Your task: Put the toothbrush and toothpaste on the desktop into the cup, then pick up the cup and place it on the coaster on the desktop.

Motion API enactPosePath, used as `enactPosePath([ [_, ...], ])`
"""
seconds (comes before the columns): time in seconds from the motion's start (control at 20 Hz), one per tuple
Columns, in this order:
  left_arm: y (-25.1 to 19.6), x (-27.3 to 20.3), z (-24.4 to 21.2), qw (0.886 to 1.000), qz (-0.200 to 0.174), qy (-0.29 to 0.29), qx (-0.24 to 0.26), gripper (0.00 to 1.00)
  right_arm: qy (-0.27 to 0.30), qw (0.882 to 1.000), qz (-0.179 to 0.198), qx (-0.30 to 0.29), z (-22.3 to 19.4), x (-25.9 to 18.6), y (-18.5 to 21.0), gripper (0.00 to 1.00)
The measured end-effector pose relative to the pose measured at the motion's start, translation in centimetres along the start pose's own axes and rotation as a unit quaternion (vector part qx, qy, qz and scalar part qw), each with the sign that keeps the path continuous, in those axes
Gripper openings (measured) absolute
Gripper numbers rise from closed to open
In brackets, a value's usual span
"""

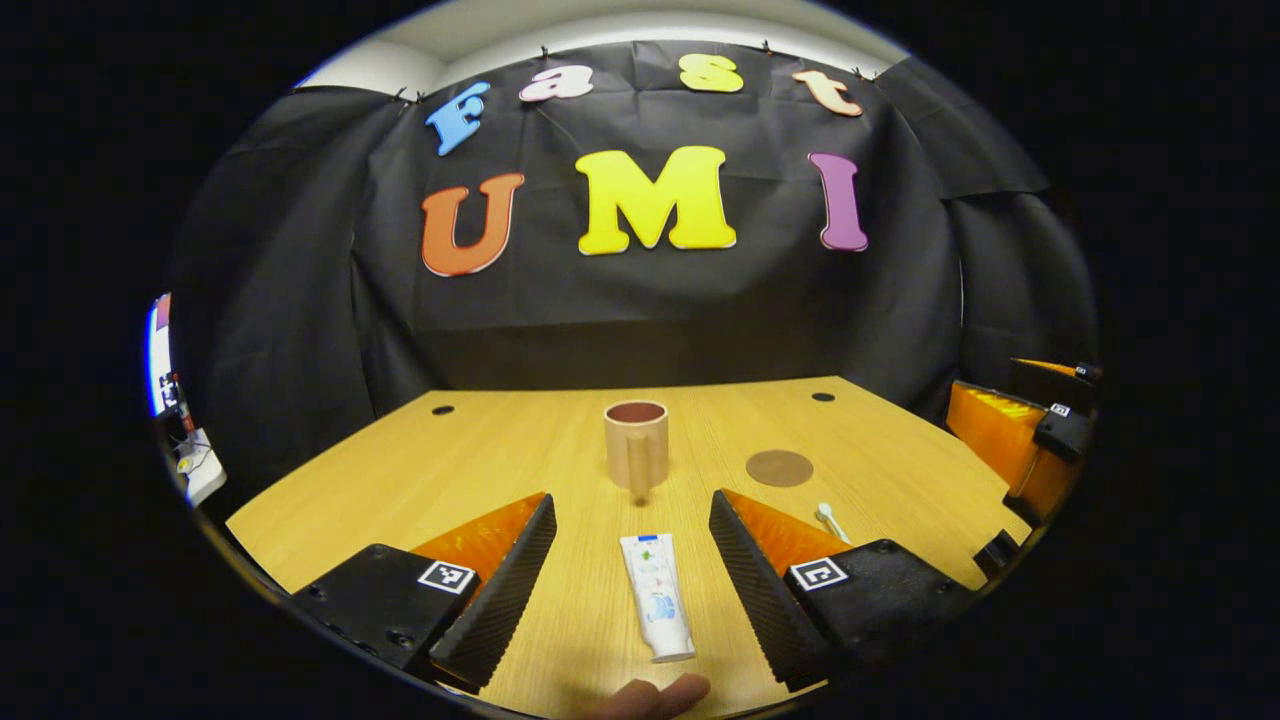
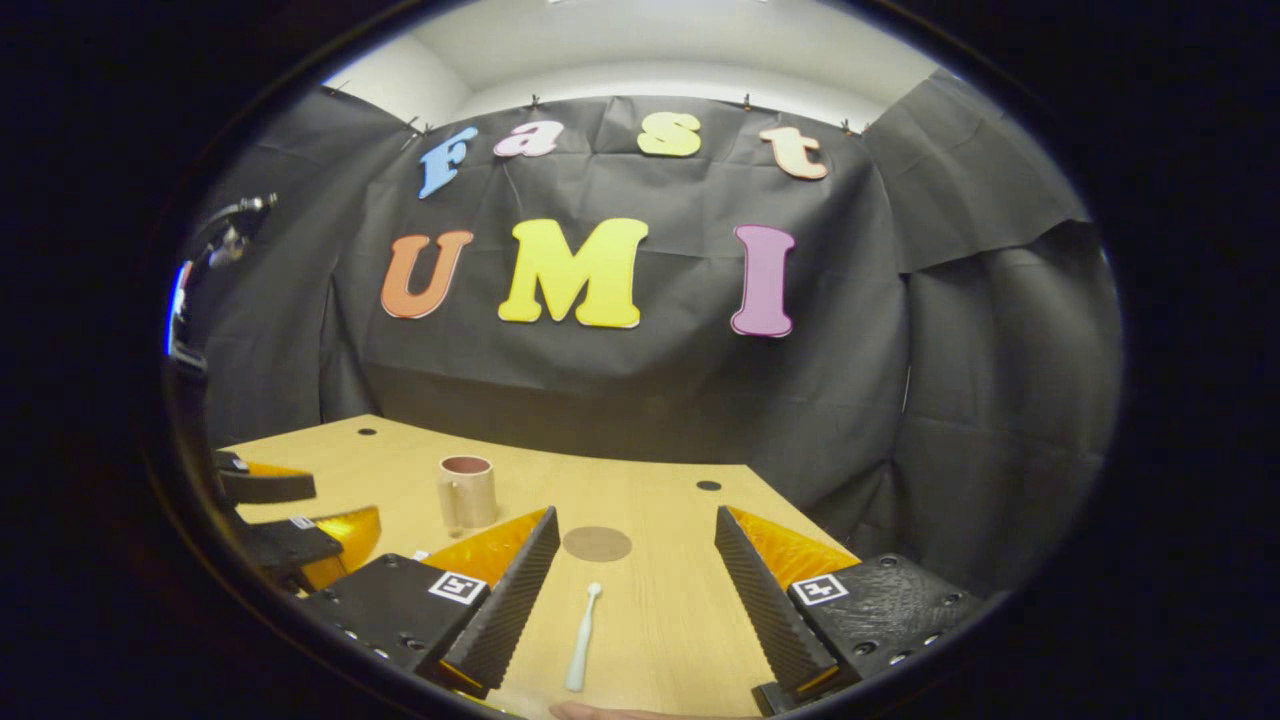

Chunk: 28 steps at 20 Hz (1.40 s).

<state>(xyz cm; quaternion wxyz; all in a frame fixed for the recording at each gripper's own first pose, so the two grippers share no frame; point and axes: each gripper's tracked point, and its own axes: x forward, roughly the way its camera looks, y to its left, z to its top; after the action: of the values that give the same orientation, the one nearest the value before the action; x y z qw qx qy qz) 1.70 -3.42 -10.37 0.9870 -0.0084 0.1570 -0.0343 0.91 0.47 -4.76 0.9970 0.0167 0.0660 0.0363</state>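
Observation:
A white toothpaste tube (image 1: 656, 594) lies flat on the wooden desktop (image 1: 480, 450), between the fingers of my open left gripper (image 1: 632, 520). Beyond it stands a tan cup (image 1: 636, 443) with its handle facing me. A round brown coaster (image 1: 779, 467) lies to the cup's right. The head of a white toothbrush (image 1: 829, 518) peeks out beside my right finger. In the right gripper view, the toothbrush (image 2: 583, 635) lies between the fingers of my open right gripper (image 2: 636, 535), with the coaster (image 2: 597, 543) ahead and the cup (image 2: 467, 491) farther left.
The right gripper (image 1: 1030, 435) shows at the desk's right edge in the left gripper view. The left gripper (image 2: 290, 525) shows at the left in the right gripper view. A fingertip (image 1: 650, 697) shows at the bottom. Two cable holes (image 1: 442, 410) sit near the desk's far edge.

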Motion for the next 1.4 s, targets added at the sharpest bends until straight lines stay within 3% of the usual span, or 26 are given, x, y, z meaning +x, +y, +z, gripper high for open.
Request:
enactPosePath([
  [0.4,-1.2,0.7,-8.4,0.992,-0.022,0.123,-0.026,0.98,0.025,1.000,0.000,0.014,-2.2,1.0,-0.6,0.95],
  [0.75,-1.2,0.7,-10.2,0.984,-0.012,0.173,-0.046,0.97,0.055,0.998,0.005,0.017,-4.1,1.8,-0.5,0.95],
  [0.9,-0.8,1.2,-10.8,0.984,-0.006,0.175,-0.025,0.86,0.055,0.998,0.000,0.018,-4.1,1.8,-0.8,0.95],
  [0.95,-0.9,1.4,-10.9,0.984,-0.004,0.176,-0.024,0.77,0.055,0.998,-0.001,0.017,-4.0,1.9,-0.8,0.95],
  [1.1,-0.7,1.8,-10.9,0.985,-0.003,0.170,-0.027,0.67,0.061,0.998,0.004,0.017,-4.3,2.2,-0.3,0.95],
  [1.25,-0.4,1.7,-10.6,0.985,-0.006,0.168,-0.033,0.46,0.072,0.997,0.012,0.017,-4.6,2.9,0.4,0.95],
  [1.35,-0.3,1.7,-10.4,0.985,-0.009,0.166,-0.044,0.44,0.084,0.996,0.013,0.016,-5.2,3.6,0.7,0.96],
  [1.4,-0.3,1.5,-10.5,0.985,-0.012,0.165,-0.049,0.48,0.091,0.996,0.018,0.015,-5.6,3.8,1.3,0.95],
])
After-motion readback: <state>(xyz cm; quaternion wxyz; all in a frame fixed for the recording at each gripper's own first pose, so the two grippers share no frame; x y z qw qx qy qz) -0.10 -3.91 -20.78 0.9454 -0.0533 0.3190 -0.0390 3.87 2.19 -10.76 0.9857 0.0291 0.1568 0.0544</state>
